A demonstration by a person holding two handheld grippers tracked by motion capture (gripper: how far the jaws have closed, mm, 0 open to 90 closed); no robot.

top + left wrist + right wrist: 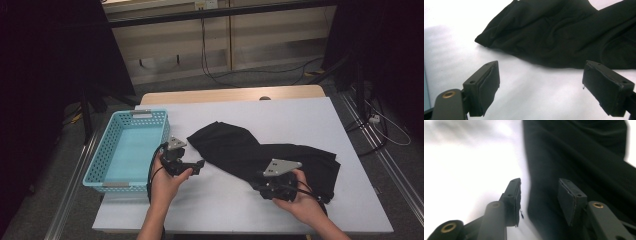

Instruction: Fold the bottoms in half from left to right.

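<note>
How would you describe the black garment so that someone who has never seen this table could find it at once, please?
Start at the white table and find the turquoise basket on its left side. To the right of that basket, across the table's middle and right, lies the black garment, crumpled and flat. It is the only dark, soft thing on the white surface, unlike the rigid, perforated basket.

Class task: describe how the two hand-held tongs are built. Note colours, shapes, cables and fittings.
Both the left tongs and right tongs are black, each topped by a grey three-cornered plate with a black cable trailing. Their jaws are flat rectangular blocks with dark pads, on arms with brass-coloured pivot rings.
</note>
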